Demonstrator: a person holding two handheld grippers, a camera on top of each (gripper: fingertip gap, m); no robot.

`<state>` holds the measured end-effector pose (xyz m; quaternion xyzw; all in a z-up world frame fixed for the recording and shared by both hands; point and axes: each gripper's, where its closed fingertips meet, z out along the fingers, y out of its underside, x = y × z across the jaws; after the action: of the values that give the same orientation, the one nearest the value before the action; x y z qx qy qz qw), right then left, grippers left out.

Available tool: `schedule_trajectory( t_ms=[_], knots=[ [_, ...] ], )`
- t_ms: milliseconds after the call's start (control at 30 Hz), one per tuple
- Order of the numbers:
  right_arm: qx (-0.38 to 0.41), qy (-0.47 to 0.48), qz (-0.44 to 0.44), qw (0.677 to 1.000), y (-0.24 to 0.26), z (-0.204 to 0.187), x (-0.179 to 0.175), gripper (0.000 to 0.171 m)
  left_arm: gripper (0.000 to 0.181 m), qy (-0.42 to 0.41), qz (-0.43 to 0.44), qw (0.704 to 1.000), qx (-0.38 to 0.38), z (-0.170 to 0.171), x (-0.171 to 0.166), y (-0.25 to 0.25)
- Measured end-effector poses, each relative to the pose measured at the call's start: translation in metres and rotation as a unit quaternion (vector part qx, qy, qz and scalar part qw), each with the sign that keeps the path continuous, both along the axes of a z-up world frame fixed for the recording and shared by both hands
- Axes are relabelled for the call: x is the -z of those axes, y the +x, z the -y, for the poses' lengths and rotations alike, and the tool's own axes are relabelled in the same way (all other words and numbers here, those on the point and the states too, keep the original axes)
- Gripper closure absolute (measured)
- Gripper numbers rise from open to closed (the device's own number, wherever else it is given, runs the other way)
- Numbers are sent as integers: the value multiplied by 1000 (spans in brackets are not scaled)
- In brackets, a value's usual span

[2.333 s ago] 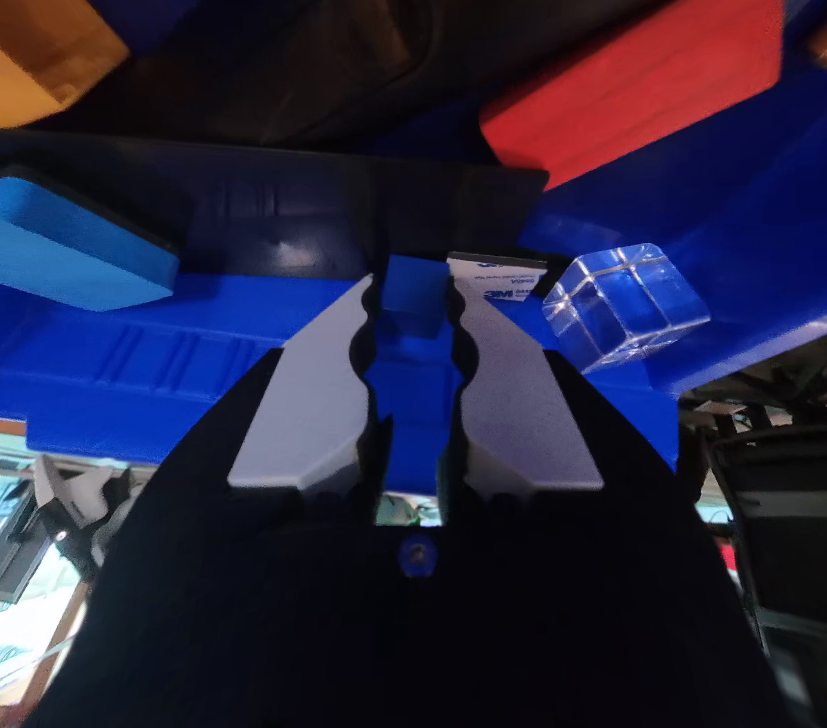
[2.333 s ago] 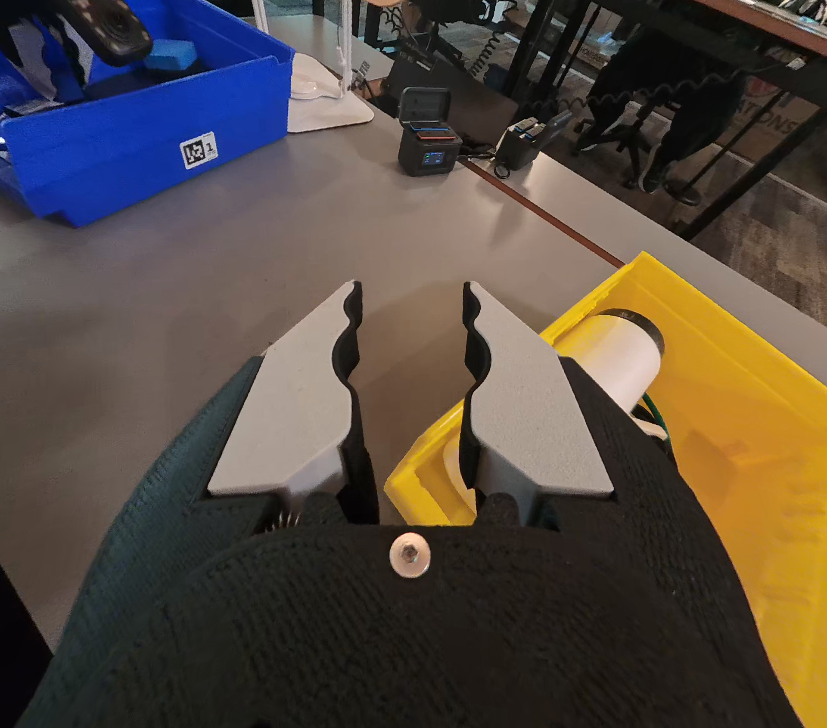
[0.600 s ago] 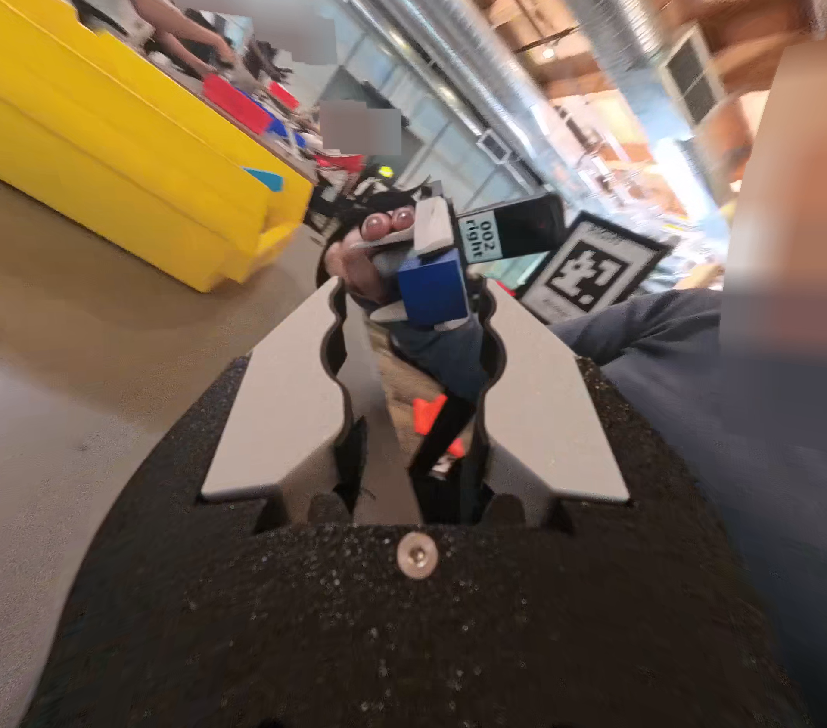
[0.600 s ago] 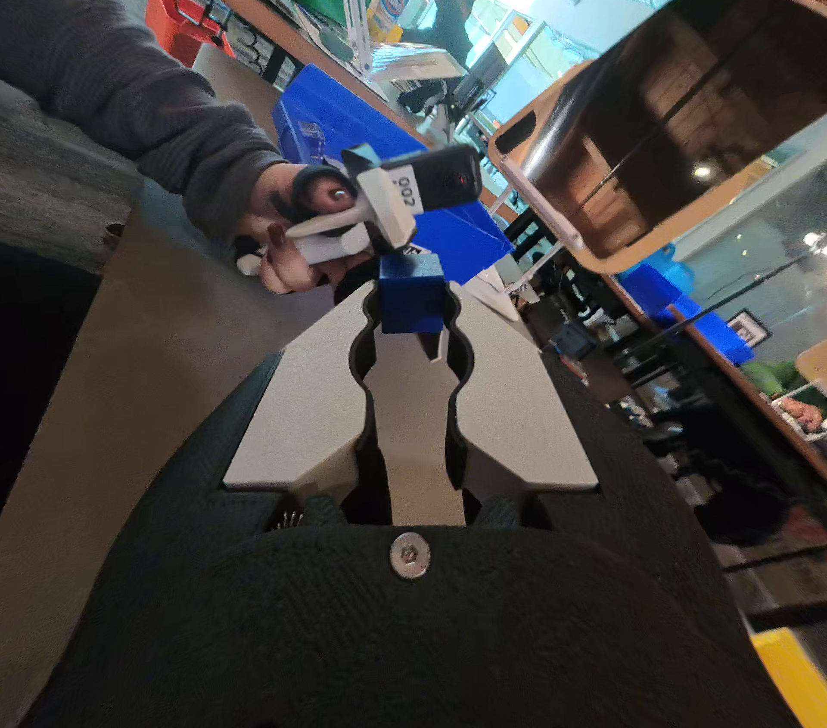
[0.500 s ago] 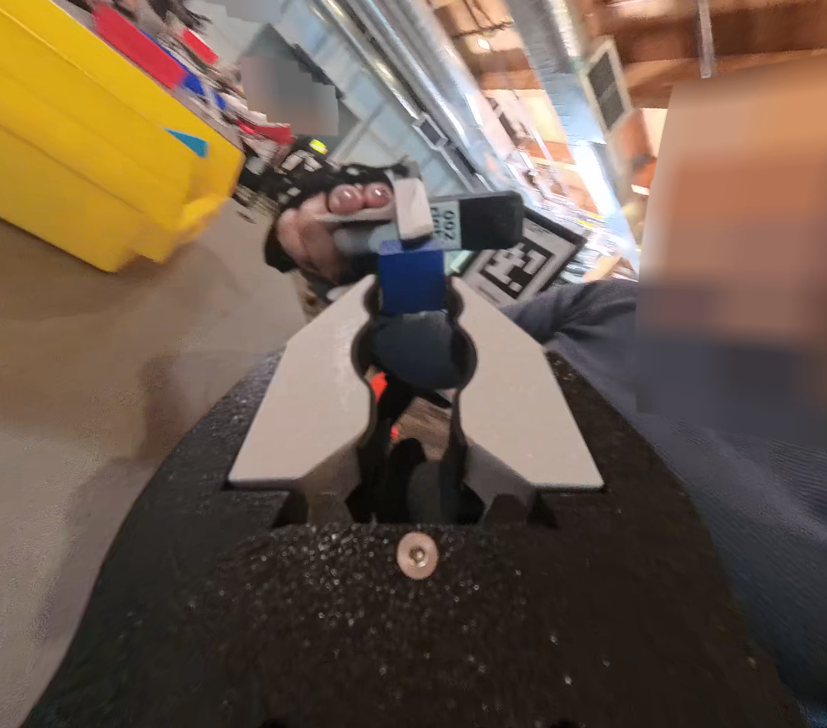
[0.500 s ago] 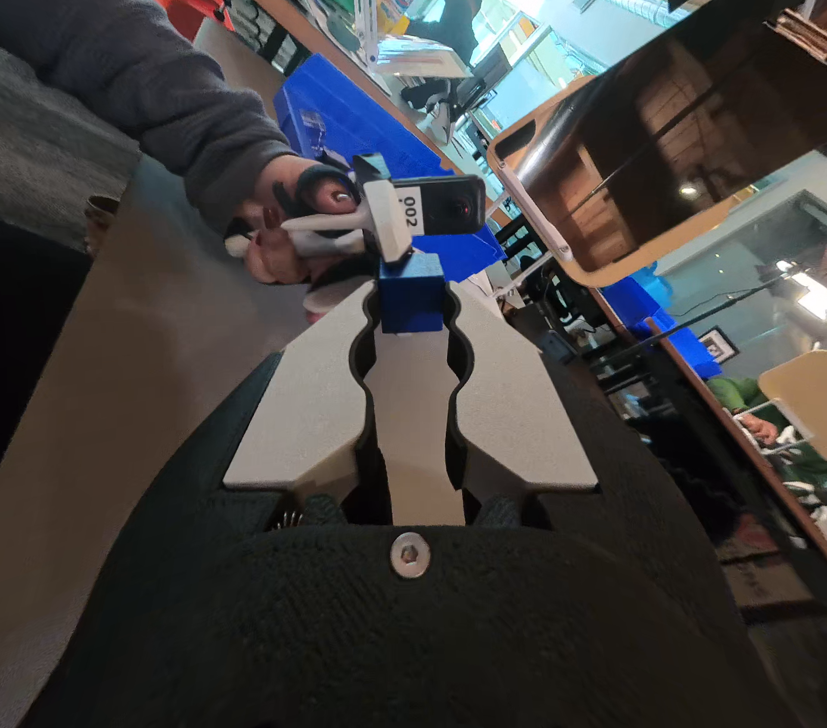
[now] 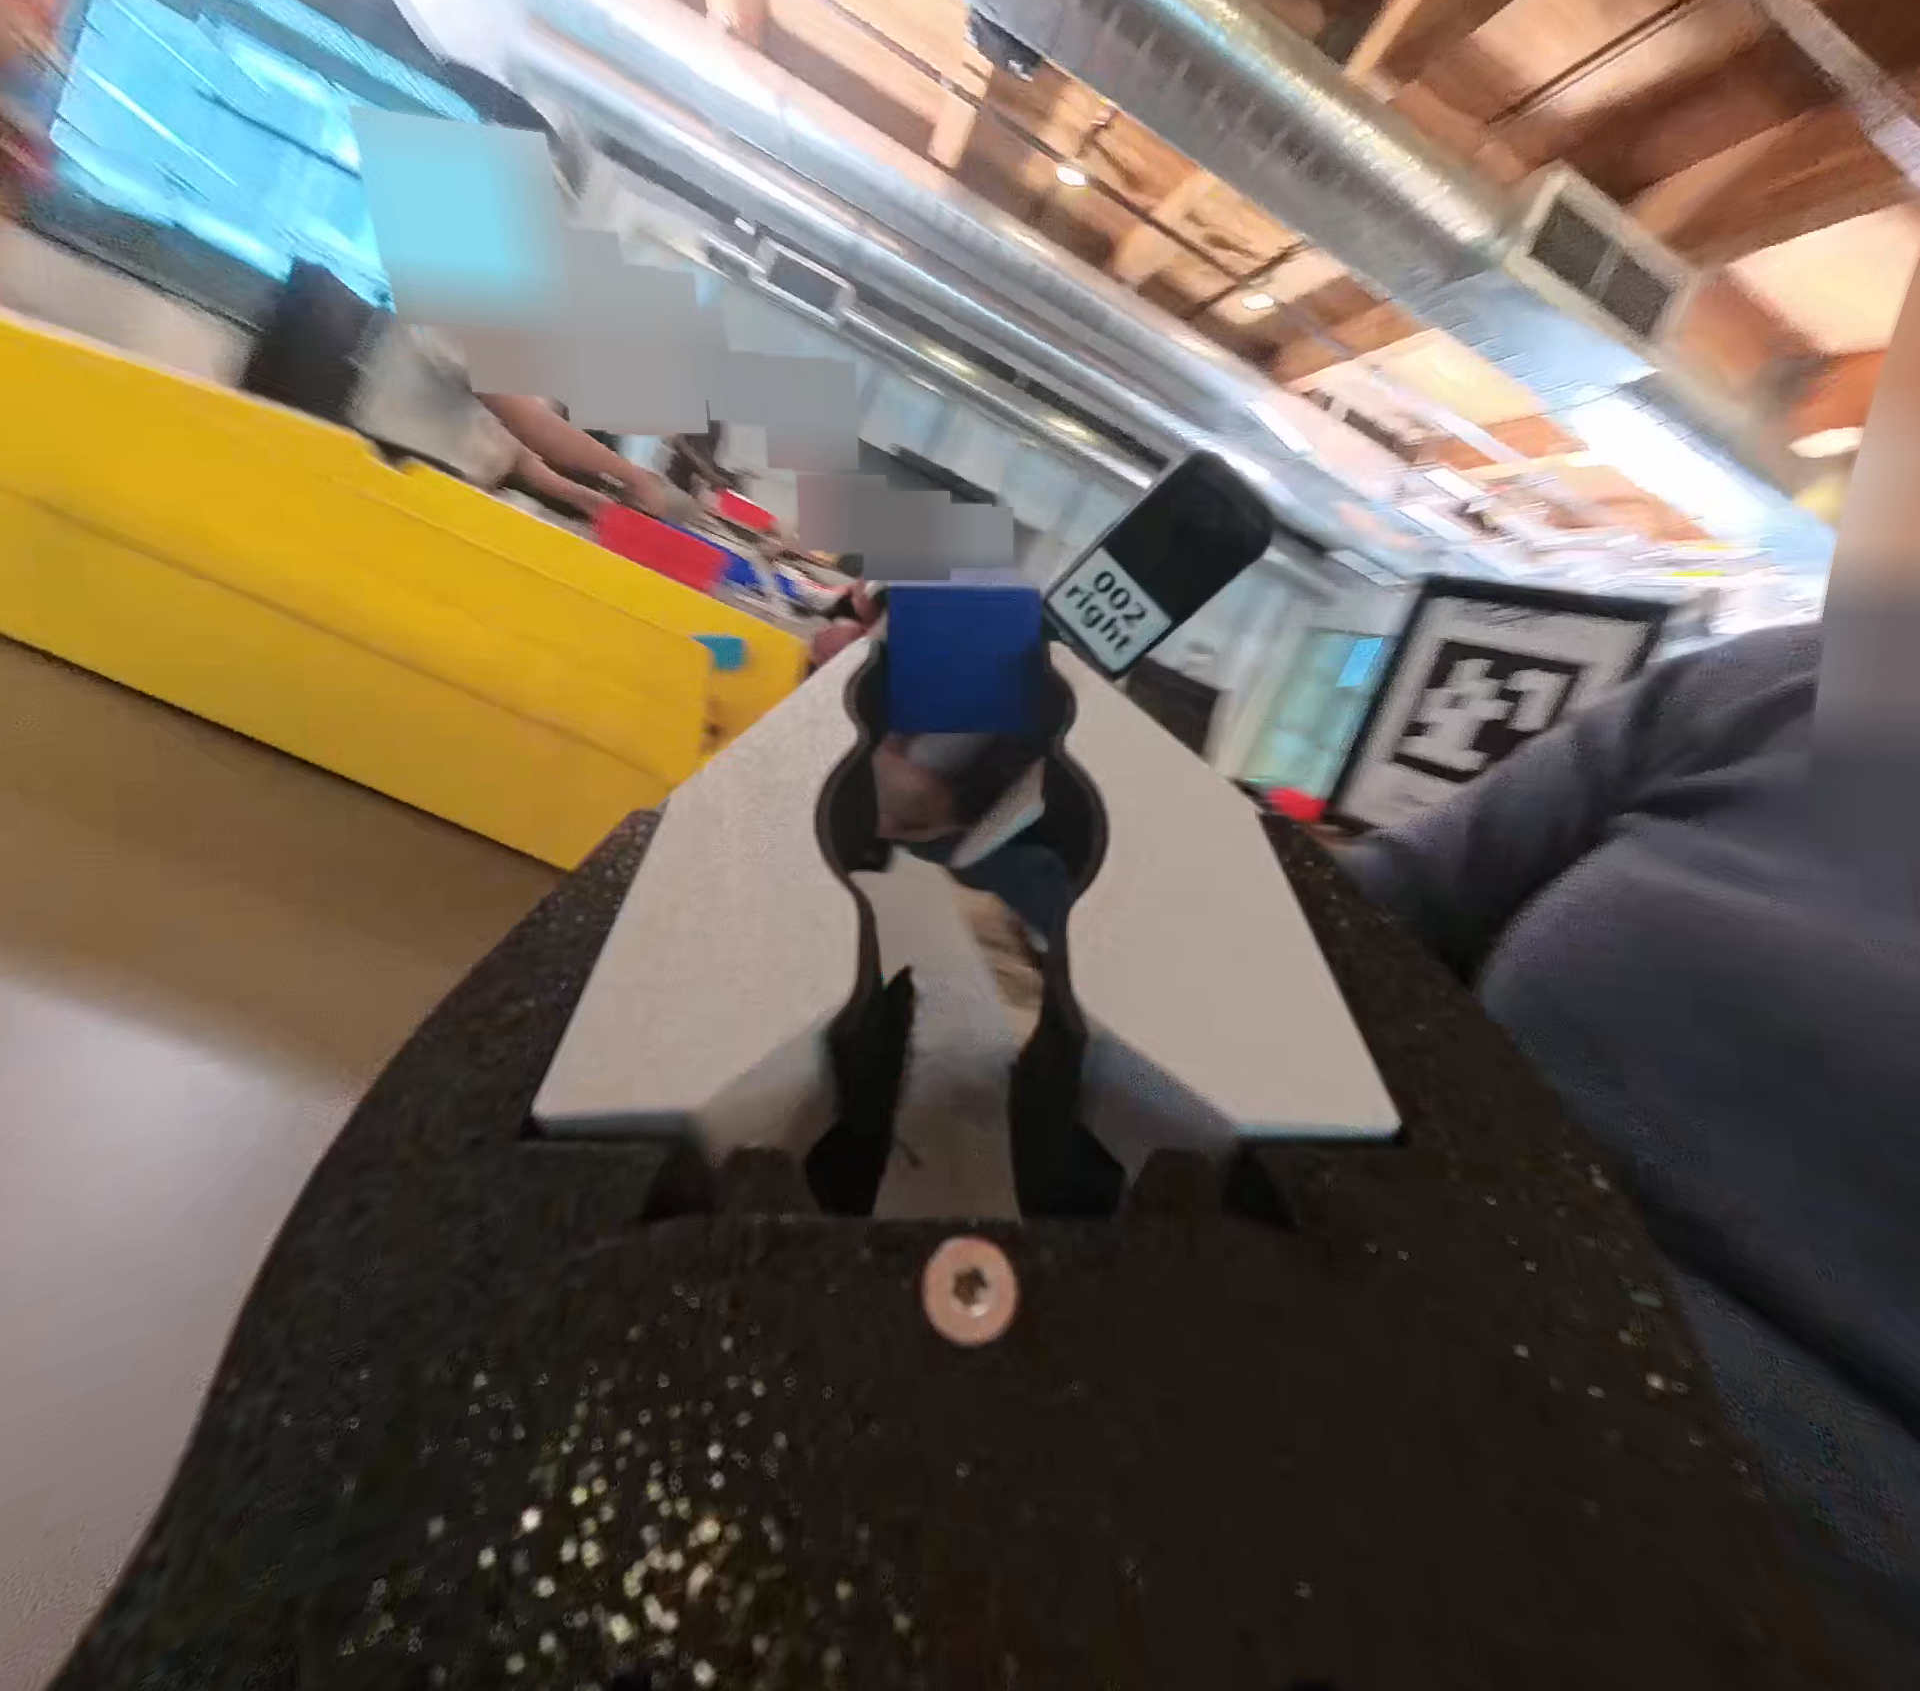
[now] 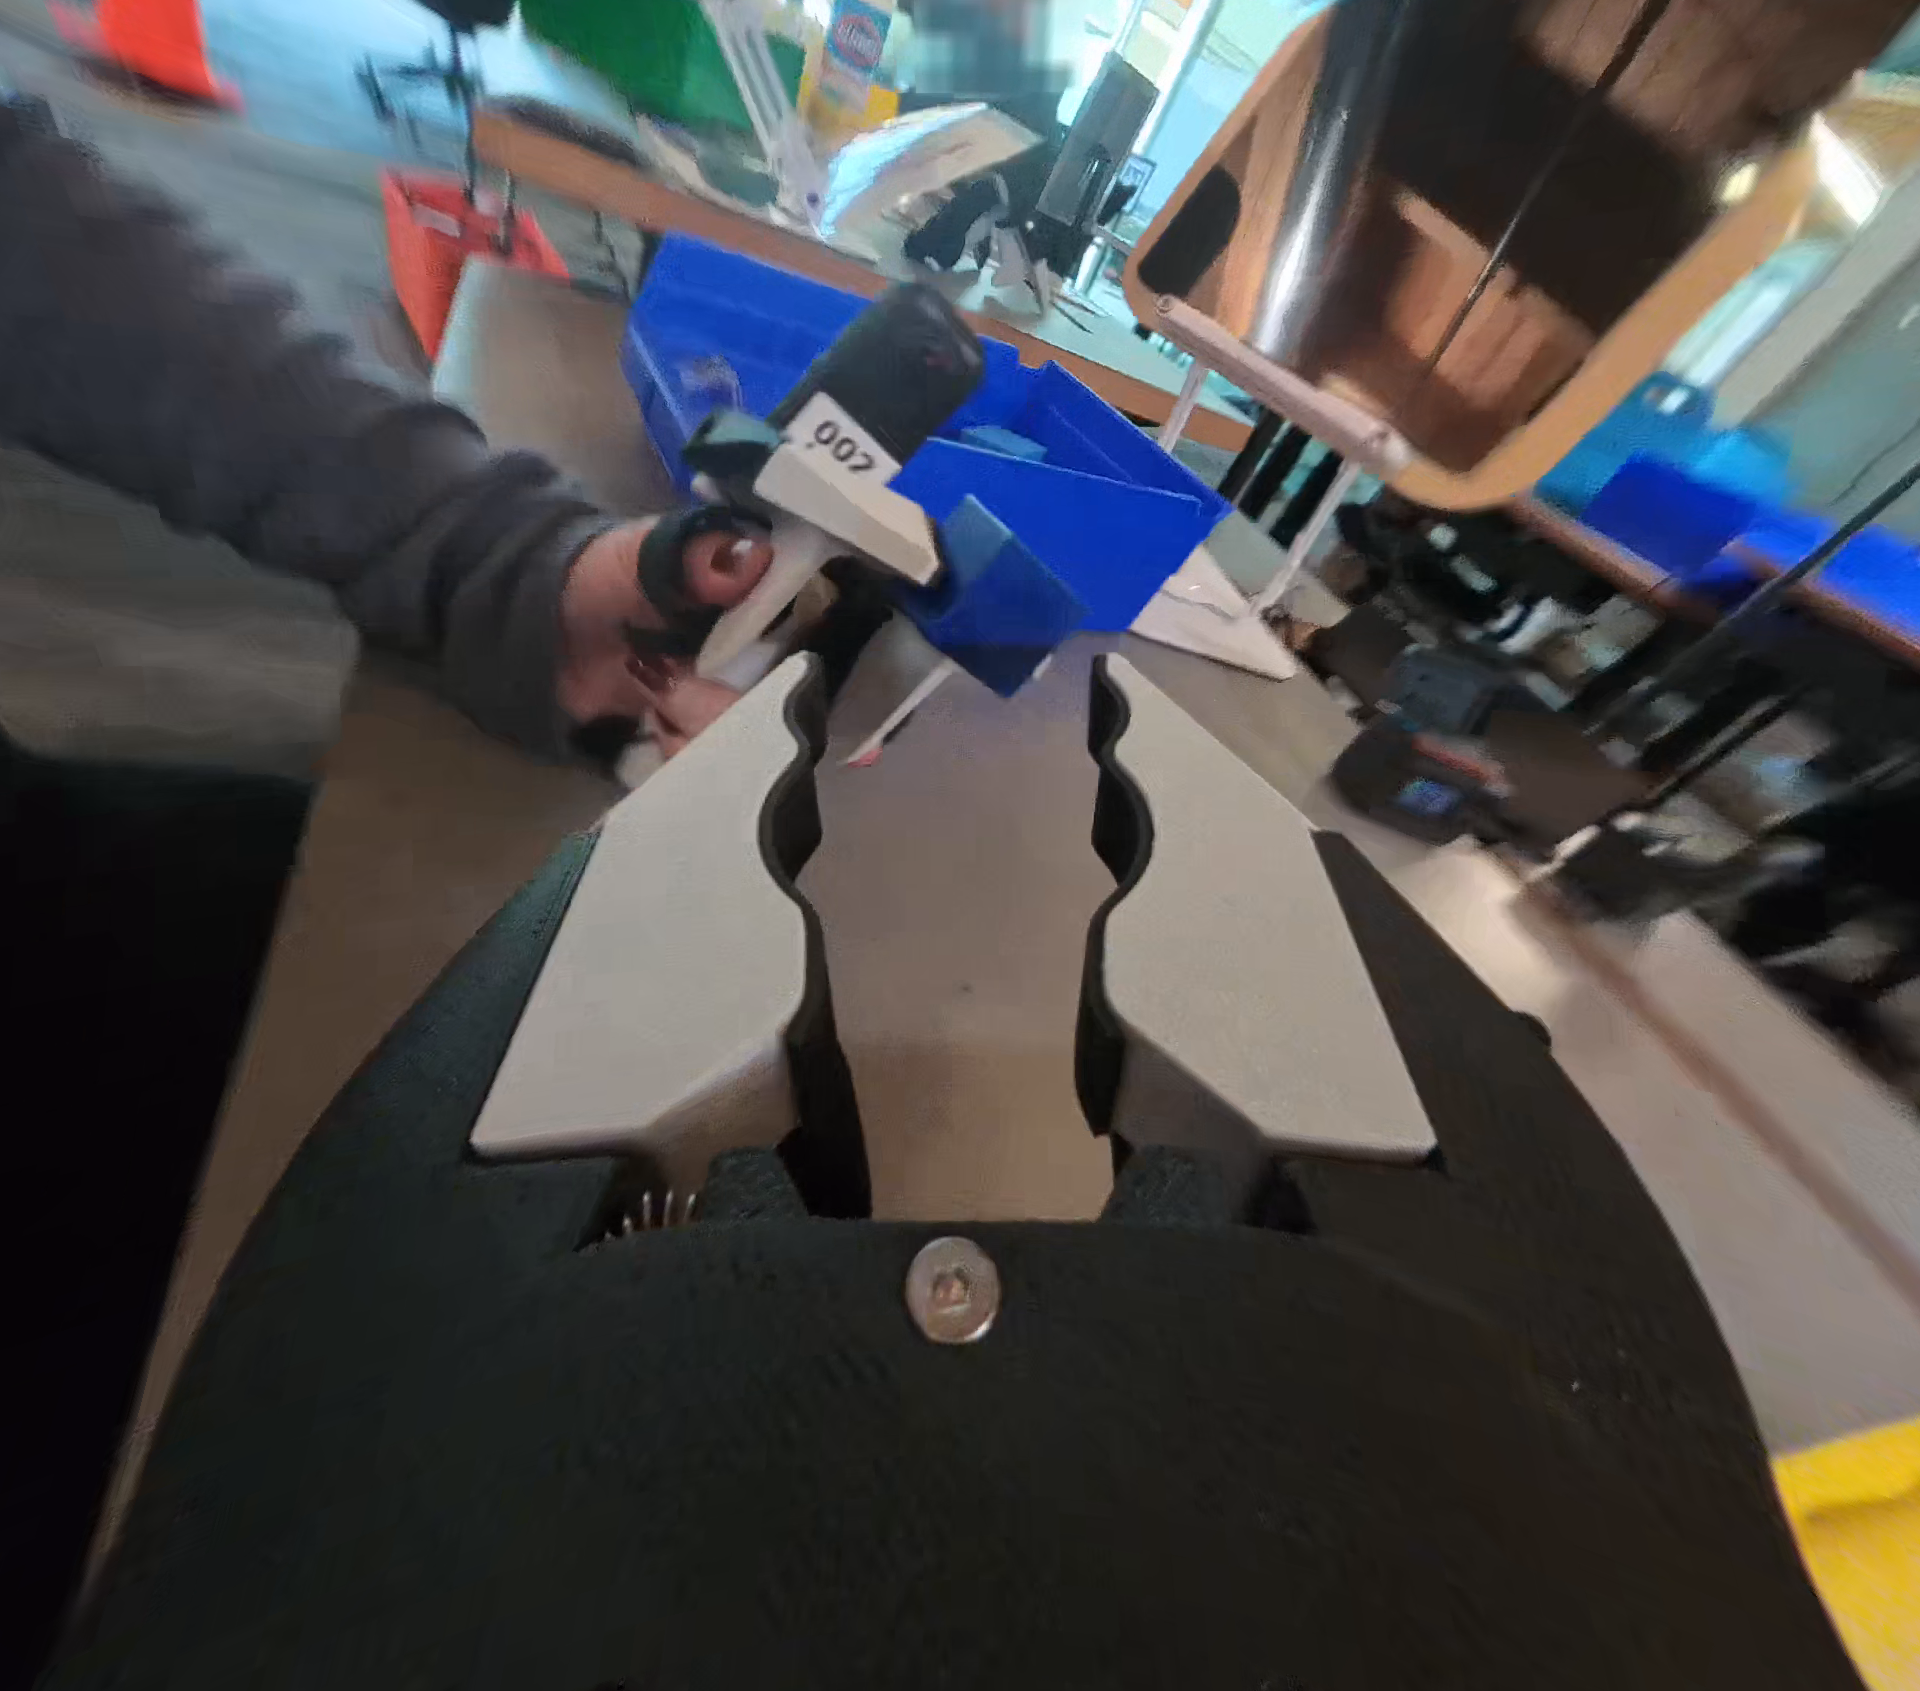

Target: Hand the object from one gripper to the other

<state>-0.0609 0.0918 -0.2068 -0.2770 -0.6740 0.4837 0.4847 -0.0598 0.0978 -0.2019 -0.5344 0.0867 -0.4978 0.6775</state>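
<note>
A small blue cube sits clamped between the tips of my left gripper, held in the air above the table. In the right wrist view the same cube shows in the left gripper, which a hand holds just beyond my right gripper's tips. My right gripper is open and empty, with its fingers apart and clear of the cube. In the left wrist view the right gripper's black camera shows behind the cube; its fingers are mostly hidden.
A grey table lies below. A blue bin stands behind the cube. A yellow bin is on the other side; its corner shows in the right wrist view. A small black case is at the right. The person's sleeve is close. The grippers are tip to tip, or close to it.
Half a second ago both grippers were shut on the cube. My right gripper has opened, let go and drawn back. The left gripper keeps the cube.
</note>
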Motion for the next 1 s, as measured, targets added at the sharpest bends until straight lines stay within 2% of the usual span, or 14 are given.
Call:
schedule_trajectory(
  t_ms=[33, 100, 200, 233, 400, 567, 600, 700, 800, 900, 1000],
  knots=[
    [-2, -50, 12, 999, 0, -6, -3, 122, 156, 14, -27, 999, -38, -2, 1, -5],
    [8, -172, 52, 984, -4, -19, -12, 129, 156, 39, -91, 989, -107, -5, 3, -12],
    [22, -308, 164, 937, -13, -26, -7, 125, 156, 63, -198, 952, -226, -12, 9, -23],
    [13, -320, 188, 928, -13, -21, -6, 119, 156, 70, -235, 936, -254, -14, 12, -24],
    [60, -316, 235, 917, -21, -16, 7, 126, 156, 80, -392, 856, -329, -24, 27, -22],
    [105, -265, 254, 924, -25, -22, 27, 133, 156, 89, -463, 808, -353, -26, 34, -19],
    [97, -265, 254, 925, -25, -19, 26, 141, 156, 87, -466, 806, -355, -27, 34, -19],
    [77, -261, 254, 928, -28, -15, 23, 144, 155, 88, -450, 814, -356, -24, 31, -22],
    [24, -283, 264, 922, -28, -8, 19, 145, 154, 110, -412, 841, -332, -14, 24, -19],
    [-51, -349, 266, 897, -26, 2, 5, 145, 143, 125, -376, 865, -308, -5, 17, -16],
    [-115, -404, 283, 862, -22, 10, -1, 145, 139, 142, -393, 853, -314, -2, 17, -12]
  ],
)
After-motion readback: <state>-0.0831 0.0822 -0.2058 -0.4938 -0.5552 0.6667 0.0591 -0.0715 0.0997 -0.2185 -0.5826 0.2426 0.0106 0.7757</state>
